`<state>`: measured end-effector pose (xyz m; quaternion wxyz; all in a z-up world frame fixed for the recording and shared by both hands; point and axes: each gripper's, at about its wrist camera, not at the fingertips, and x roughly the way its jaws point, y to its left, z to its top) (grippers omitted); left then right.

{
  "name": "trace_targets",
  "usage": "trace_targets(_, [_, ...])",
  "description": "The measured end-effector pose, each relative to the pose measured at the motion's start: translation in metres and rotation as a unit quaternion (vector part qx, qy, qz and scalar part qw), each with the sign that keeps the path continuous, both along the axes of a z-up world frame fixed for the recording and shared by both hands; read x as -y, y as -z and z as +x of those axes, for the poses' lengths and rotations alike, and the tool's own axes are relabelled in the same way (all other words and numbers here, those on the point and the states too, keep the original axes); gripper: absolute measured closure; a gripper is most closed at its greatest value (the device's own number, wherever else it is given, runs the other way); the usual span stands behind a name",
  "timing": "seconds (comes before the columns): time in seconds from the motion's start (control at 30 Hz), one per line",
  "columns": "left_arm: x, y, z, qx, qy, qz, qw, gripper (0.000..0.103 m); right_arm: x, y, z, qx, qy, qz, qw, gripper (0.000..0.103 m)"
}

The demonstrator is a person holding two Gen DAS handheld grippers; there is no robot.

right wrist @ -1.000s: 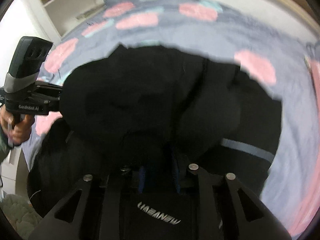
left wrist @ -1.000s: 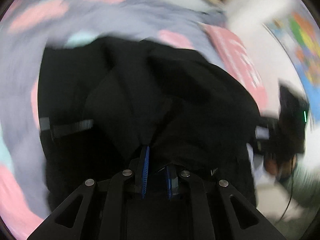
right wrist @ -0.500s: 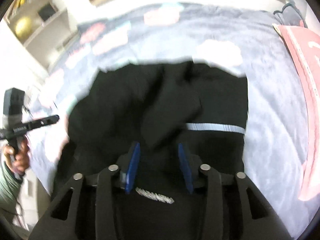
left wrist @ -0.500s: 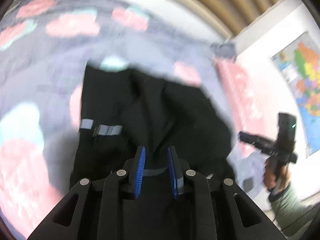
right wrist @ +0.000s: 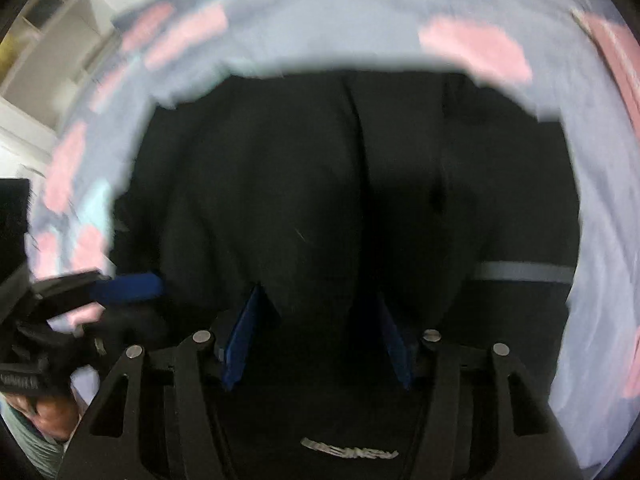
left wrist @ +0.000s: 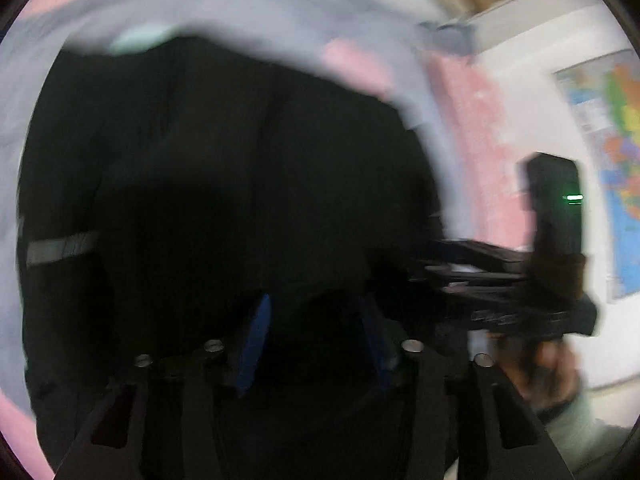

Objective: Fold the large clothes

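Black garment (right wrist: 320,184) lies between both grippers' parted jaws, the left gripper's (left wrist: 316,340) just opening.

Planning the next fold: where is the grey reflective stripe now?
Right wrist view: grey stripe crosses the black garment at its right edge, beside the bedspread.

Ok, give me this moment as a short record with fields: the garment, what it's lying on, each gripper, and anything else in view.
garment: black garment, bunched, grey reflective stripe on one part
surface: grey bedspread with pink patches
left gripper: jaws just been opening, black cloth between the blue pads, no squeeze visible
right gripper: jaws apart, a fold of the black cloth hanging between them
background: wall map, white shelves
image quality: both views motion-blurred
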<state>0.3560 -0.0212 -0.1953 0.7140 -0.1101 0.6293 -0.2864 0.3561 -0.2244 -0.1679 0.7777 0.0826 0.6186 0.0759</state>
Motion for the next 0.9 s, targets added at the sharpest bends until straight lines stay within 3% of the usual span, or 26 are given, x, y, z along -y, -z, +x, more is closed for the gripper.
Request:
trace_targets(0.03, [-0.003,0.013,-0.006,-0.008,-0.008,0.008,0.9999,0.07,0.003,0.012,-0.005,-0.007,0.006,0.008,1.0,0.044])
trace_targets(0.1, [-0.014,0.029,-0.011,-0.025,-0.039,-0.025,0.9986,0.07,0.009,0.029,-0.014,-0.01,0.022,0.033,0.999,0.044])
trace_targets(0.2, [-0.018,0.02,-0.013,-0.013,-0.046,-0.04,0.9981,0.07,0.009,0.024,-0.022,0.017,0.029,0.033,0.999,0.044])
trace_targets(0.33, [-0.017,0.0,-0.02,0.012,-0.028,-0.031,0.9991,0.07,0.011,0.007,-0.035,0.033,0.017,0.035,0.999,0.044])
trace_targets(0.53, [-0.033,-0.047,-0.042,0.047,-0.026,-0.06,0.9968,0.069,0.015,-0.051,-0.077,0.095,0.007,0.016,0.995,0.043])
trace_targets(0.63, [-0.033,-0.053,-0.047,0.055,-0.023,-0.066,0.996,0.062,0.006,-0.067,-0.088,0.123,-0.007,0.023,0.992,0.043])
trace_targets(0.8, [-0.037,-0.008,-0.042,0.014,-0.041,-0.032,0.9986,0.061,-0.027,-0.027,-0.077,0.09,-0.047,-0.016,0.995,0.043])
trace_targets(0.87, [-0.035,0.024,-0.039,-0.033,-0.049,-0.004,0.9982,0.062,-0.031,0.006,-0.072,0.05,-0.049,-0.039,0.997,0.043])
trace_targets(0.9, [-0.036,0.039,-0.037,-0.06,-0.061,-0.01,0.9963,0.062,-0.033,0.019,-0.07,0.038,-0.047,-0.04,0.997,0.042])
